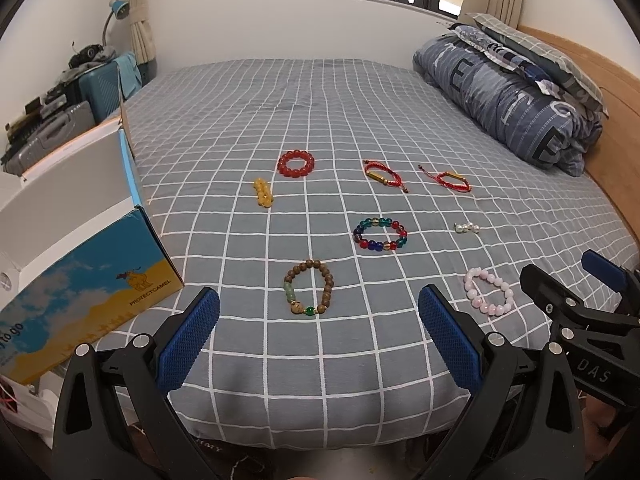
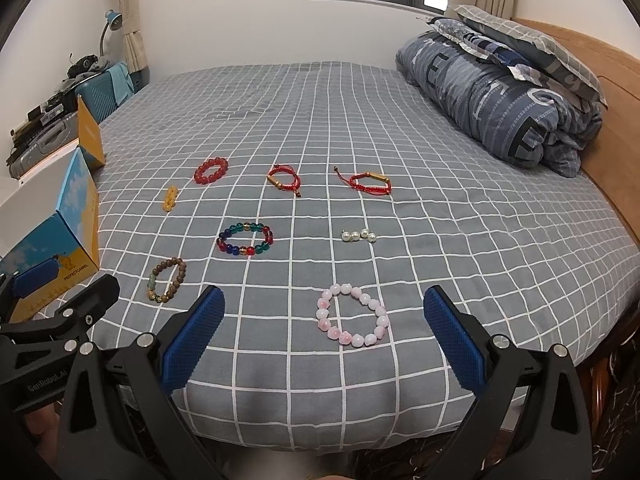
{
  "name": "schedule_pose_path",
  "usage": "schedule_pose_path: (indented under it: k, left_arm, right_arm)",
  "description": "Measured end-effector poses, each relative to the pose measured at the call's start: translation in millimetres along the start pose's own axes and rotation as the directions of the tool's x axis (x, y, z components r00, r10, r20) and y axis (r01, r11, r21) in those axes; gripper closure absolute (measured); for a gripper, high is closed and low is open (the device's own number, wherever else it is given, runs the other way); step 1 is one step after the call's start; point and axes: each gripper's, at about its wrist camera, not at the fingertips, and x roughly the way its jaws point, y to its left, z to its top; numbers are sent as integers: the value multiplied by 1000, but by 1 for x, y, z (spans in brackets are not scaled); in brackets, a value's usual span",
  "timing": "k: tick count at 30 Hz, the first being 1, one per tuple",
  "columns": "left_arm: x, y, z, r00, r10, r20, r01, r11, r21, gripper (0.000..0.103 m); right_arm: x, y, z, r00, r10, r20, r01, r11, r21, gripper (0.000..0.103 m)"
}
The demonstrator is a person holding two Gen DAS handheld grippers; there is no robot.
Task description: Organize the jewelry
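Hovering wide apart over the near edge of the bed (image 1: 320, 92), left gripper (image 1: 319, 334) and right gripper (image 2: 324, 334), both gripping nothing. Wooden bracelet (image 1: 310, 292) between the left fingers, pink bracelet (image 2: 352, 316) between the right. Further back, pearls (image 2: 359, 235), too small to read as earrings or loose beads. Box (image 1: 88, 280) cut off at left.

The right gripper (image 2: 324, 322) hangs wide apart over the grey checked bedsheet (image 2: 440, 216). A pink round-bead bracelet (image 2: 352, 320) lies between its blue fingertips (image 2: 448, 312).
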Motion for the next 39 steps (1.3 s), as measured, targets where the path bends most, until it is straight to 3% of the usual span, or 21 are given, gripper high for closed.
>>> schedule_pose_path:
  k: [28,35,39]
  left_arm:
    - [-4,1,1,1000,5,18,-5,1000,1,5]
    - [-12,2,26,998,39,52,-39,999,-1,5]
    - [-20,11,56,997,-3,79,6,1000,-29,5]
  right_arm:
    - [-2,2,0,1000,6,5,-6,1000,-4,7]
    - [-13,-3,19,1000,0,28,-1,1000,8,7]
    - [-23,-10,44,998,11,61,-13,1000,22,7]
